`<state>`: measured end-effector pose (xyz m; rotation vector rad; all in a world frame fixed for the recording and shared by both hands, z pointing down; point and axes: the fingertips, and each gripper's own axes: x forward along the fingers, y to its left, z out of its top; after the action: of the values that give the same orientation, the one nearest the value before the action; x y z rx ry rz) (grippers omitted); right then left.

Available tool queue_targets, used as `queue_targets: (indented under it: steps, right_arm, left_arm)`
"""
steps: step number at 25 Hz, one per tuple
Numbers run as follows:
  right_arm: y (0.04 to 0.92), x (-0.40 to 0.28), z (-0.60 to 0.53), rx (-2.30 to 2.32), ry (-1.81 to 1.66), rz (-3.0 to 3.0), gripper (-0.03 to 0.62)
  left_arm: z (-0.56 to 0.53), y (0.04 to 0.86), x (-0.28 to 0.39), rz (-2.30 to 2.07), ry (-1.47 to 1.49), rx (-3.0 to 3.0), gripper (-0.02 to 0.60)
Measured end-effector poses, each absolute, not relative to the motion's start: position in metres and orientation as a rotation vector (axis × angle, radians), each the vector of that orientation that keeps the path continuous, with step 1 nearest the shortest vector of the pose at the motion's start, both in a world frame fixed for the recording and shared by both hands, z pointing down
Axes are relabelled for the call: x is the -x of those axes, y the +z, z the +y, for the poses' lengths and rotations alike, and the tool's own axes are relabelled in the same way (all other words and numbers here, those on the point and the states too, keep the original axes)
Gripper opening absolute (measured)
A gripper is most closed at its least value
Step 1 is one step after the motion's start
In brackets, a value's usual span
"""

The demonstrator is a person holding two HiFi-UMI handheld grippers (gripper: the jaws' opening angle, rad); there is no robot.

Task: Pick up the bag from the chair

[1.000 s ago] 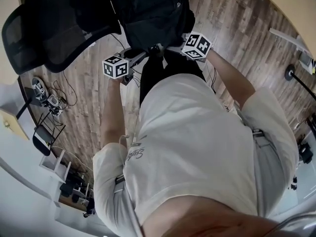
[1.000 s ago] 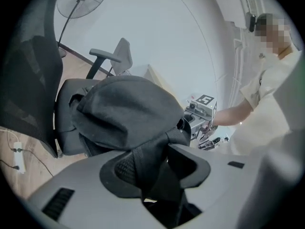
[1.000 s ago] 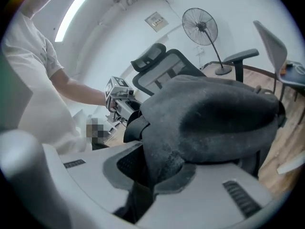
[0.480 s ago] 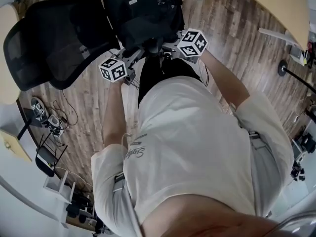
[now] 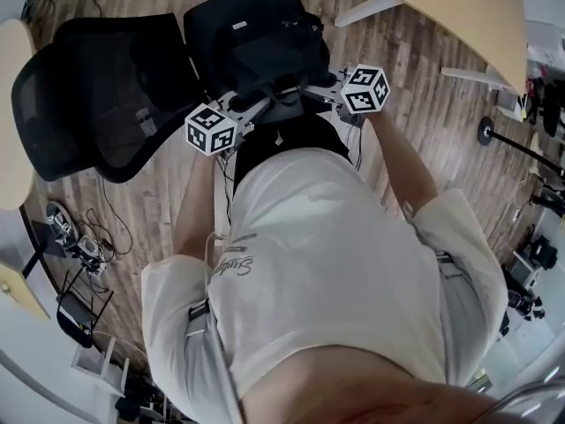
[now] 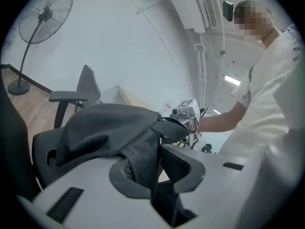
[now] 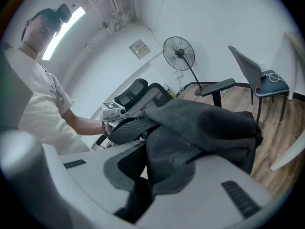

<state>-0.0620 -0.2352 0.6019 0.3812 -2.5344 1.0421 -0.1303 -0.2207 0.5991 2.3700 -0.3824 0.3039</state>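
Note:
A black bag [image 5: 265,47] sits on the seat of a black office chair [image 5: 205,26] in front of me. My left gripper [image 5: 252,106] is shut on the bag's top fabric from the left. In the left gripper view a fold of the bag [image 6: 138,151] is pinched between the jaws of the left gripper [image 6: 147,159]. My right gripper [image 5: 311,85] is shut on the bag from the right; its own view shows the right gripper [image 7: 145,168] with bag cloth [image 7: 190,128] filling its jaws. Each gripper sees the other across the bag. I cannot tell if the bag is off the seat.
A second black mesh chair [image 5: 97,95] stands close at the left. A wooden table [image 5: 459,16] is at the upper right. Cables [image 5: 79,237] lie on the floor at left. A standing fan [image 7: 178,54] and a grey chair [image 7: 264,82] are further off.
Both grippers have stayed closed on the bag's top. The bag and chair now show lower in the head view, and the two marker cubes are a little wider apart.

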Motion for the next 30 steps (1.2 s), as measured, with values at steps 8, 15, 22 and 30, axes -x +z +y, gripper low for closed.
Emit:
queue_targets:
  steps: [8, 15, 22, 30]
  right_arm:
    - [0.553, 0.053, -0.288, -0.446, 0.964, -2.663, 0.026]
    - [0.512, 0.045, -0.308, -0.416, 0.897, -2.736, 0.028]
    - [0.467, 0.044, -0.327, -0.42, 0.731, -2.84, 0.028]
    - [0.409, 0.04, -0.328, -0.506, 0.457, -2.946, 0.026]
  left_arm:
    - [-0.276, 0.549, 0.12, -0.456, 0.25, -2.47, 0.066]
    - [-0.295, 0.512, 0.109, -0.55, 0.171, -2.461, 0.066]
    - [-0.311, 0.473, 0.106, -0.626, 0.108, -2.501, 0.064]
    - [-0.312, 0.417, 0.102, -0.676, 0.061, -2.638, 0.066]
